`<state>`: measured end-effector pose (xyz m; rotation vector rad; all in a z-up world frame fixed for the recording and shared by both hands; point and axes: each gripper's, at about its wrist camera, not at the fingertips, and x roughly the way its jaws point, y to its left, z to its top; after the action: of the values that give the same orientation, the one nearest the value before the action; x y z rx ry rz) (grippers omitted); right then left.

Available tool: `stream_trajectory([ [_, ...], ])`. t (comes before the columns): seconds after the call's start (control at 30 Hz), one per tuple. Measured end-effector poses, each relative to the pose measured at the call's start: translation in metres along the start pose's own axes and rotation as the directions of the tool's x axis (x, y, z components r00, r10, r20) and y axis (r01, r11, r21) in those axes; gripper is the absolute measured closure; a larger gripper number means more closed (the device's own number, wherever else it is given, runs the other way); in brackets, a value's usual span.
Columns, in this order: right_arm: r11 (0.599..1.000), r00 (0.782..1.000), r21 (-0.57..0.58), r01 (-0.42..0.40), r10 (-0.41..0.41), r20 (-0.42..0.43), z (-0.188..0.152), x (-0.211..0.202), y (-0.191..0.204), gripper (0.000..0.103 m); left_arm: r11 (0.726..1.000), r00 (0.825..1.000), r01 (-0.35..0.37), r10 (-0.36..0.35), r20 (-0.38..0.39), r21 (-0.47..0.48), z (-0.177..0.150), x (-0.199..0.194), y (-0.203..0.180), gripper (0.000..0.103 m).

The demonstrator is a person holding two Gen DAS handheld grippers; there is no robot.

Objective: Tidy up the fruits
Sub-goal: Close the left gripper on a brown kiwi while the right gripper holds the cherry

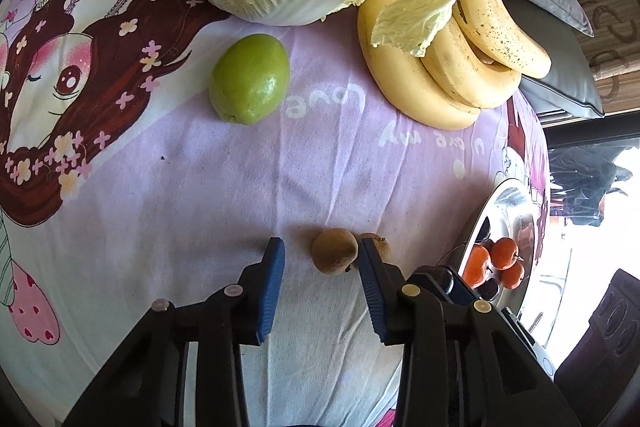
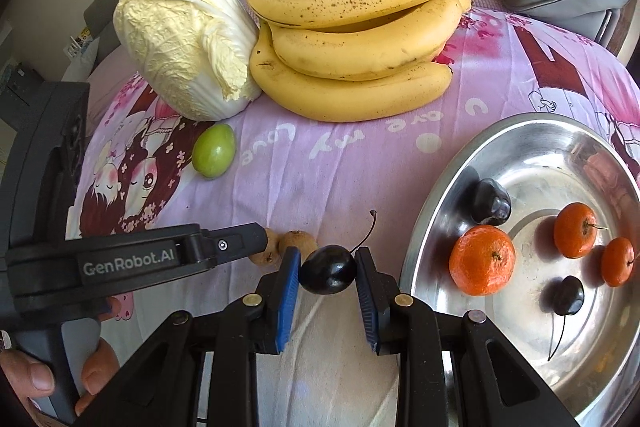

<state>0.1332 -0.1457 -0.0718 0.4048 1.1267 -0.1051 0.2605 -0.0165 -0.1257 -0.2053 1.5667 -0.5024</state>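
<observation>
RISK CHECK | Your right gripper [image 2: 328,269] is clamped on a dark cherry [image 2: 329,270], short of the steel bowl [image 2: 432,187] | Your left gripper [image 1: 321,257] stands apart around 1 brown fruit [image 1: 334,251]; its right pad could nudge the 2nd brown fruit [image 1: 382,245] away on the cloth [image 1: 280,167].

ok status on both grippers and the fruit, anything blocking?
Right gripper shut on dark cherry, beside steel bowl. Left gripper open around brown longan, second longan crowding one finger. Nothing else blocking.
</observation>
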Motion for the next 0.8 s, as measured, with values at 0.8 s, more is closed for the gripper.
stream_trajectory([
  [0.8, 1.000, 0.999, 0.005, -0.021, 0.021, 0.028, -0.001, -0.015, -0.002, 0.073, 0.998, 0.998, -0.051, 0.053, 0.047, -0.034, -0.003, -0.020, 0.008, 0.077],
])
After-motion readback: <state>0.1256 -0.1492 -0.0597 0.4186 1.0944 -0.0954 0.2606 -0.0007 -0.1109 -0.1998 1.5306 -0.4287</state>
